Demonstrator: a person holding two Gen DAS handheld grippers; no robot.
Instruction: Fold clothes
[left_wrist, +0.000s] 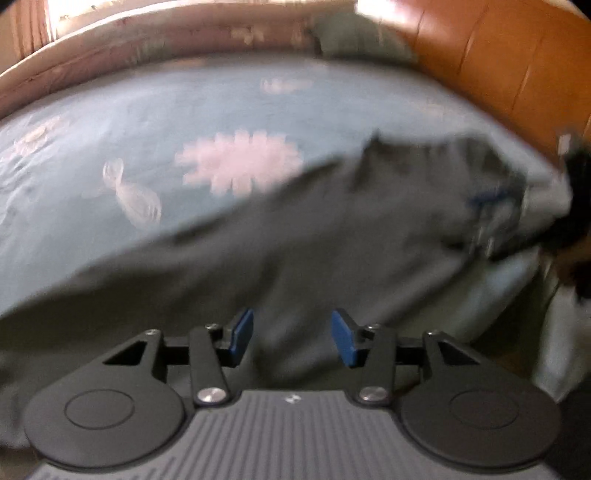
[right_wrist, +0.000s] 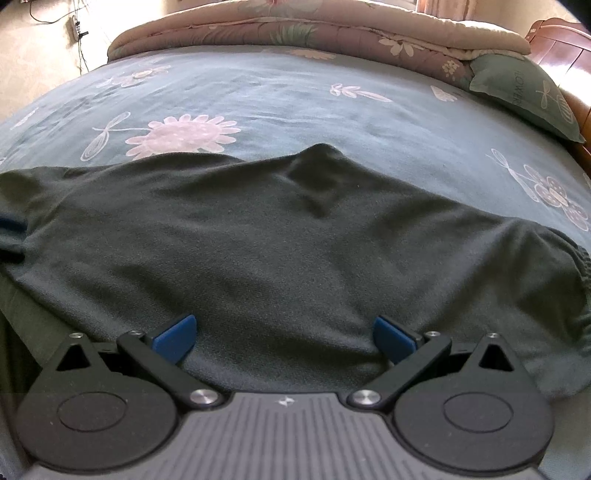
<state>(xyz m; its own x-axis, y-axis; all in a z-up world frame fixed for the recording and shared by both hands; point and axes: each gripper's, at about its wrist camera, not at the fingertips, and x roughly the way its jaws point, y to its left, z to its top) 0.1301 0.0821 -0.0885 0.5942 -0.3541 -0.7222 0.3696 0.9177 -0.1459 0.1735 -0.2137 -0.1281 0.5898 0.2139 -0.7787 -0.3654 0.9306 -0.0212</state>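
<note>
A dark grey-green garment (right_wrist: 288, 251) lies spread across the near part of the bed, with a raised crease near its far edge and a ribbed cuff at the right. My right gripper (right_wrist: 282, 338) hovers just over its near edge, open wide, with nothing between the blue pads (right_wrist: 175, 338). In the blurred left wrist view the same garment (left_wrist: 295, 236) runs from the near left to the far right. My left gripper (left_wrist: 291, 336) stands open over it, pads (left_wrist: 242, 334) apart and not pinching cloth. The other gripper (left_wrist: 495, 218) shows blurred at the garment's right end.
The bed carries a blue-grey sheet (right_wrist: 295, 110) with pink flower prints. A folded floral quilt (right_wrist: 314, 33) lies along the far side and a green pillow (right_wrist: 524, 92) at the far right. A brown wooden headboard (left_wrist: 498, 66) rises on the right. Floor with a cable (right_wrist: 77, 29) lies far left.
</note>
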